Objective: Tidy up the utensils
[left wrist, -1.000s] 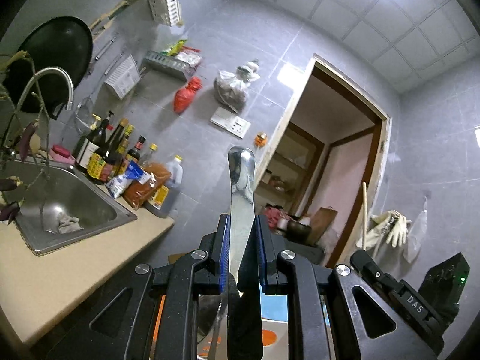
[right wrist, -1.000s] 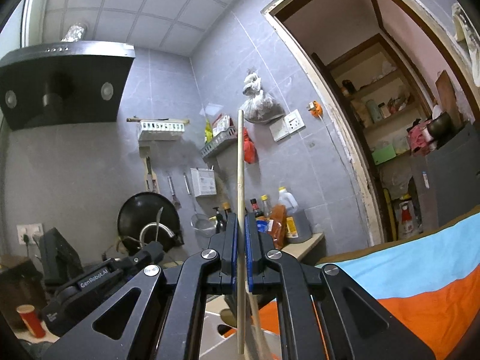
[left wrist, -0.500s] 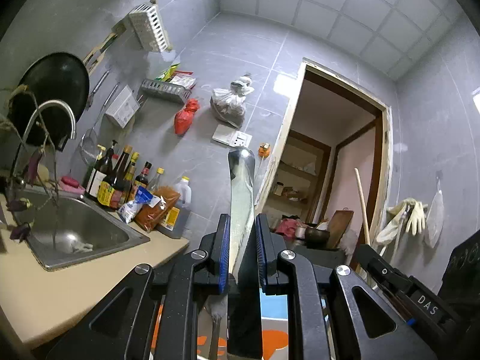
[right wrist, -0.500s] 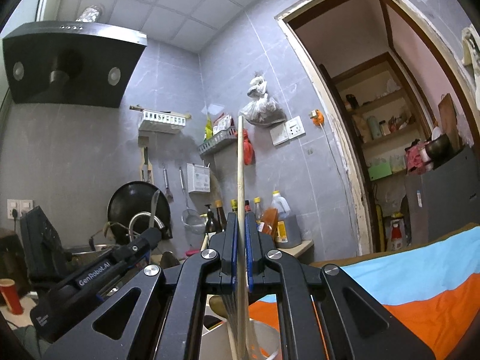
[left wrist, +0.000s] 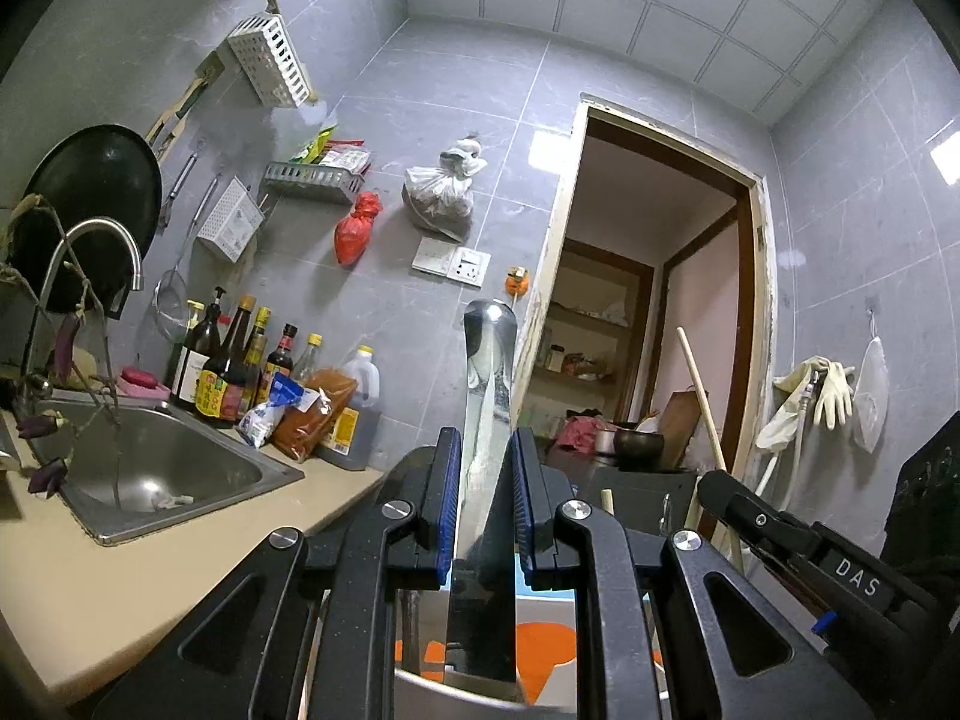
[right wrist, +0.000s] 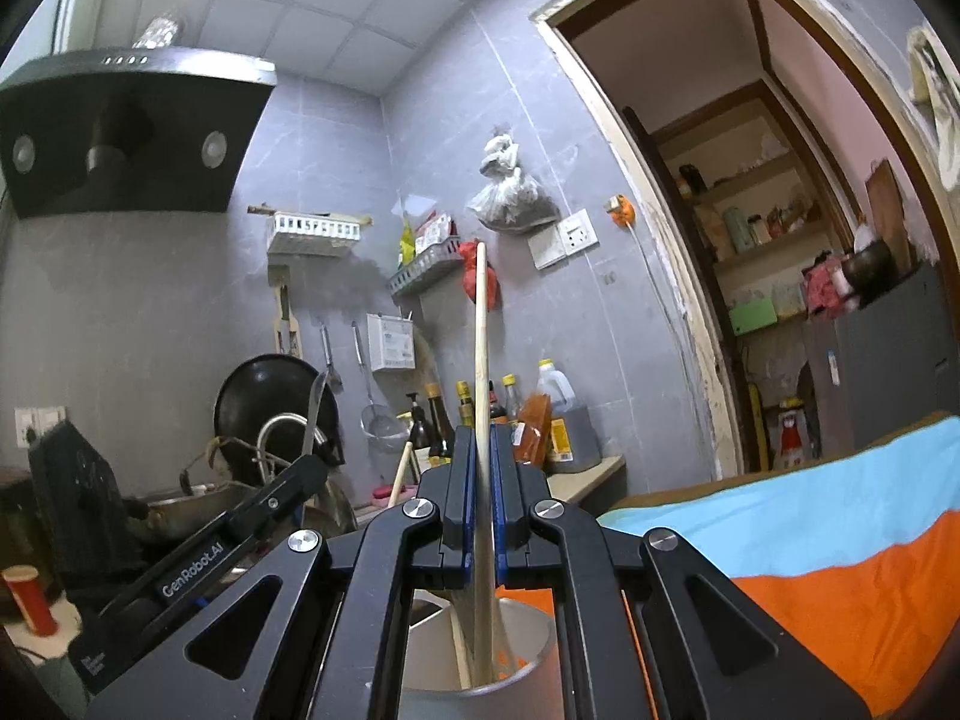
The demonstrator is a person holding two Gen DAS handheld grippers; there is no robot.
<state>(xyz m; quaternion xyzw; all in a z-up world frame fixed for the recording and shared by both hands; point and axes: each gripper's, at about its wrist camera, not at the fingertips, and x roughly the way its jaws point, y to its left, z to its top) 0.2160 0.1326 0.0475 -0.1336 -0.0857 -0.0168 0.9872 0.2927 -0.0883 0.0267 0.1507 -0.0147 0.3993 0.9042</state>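
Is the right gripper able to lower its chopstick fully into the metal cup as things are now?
Probably yes. The right gripper holds the chopstick upright, its lower end already inside the metal cup, with open space around it.

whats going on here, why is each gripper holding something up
A person is sorting utensils with two tools. The left hand-held gripper is clamped on a shiny metal utensil handle, held upright. The right hand-held gripper is clamped on a wooden chopstick, whose lower end reaches into a metal utensil cup below. Both utensils stand over that cup beside the kitchen counter; neither is released yet.
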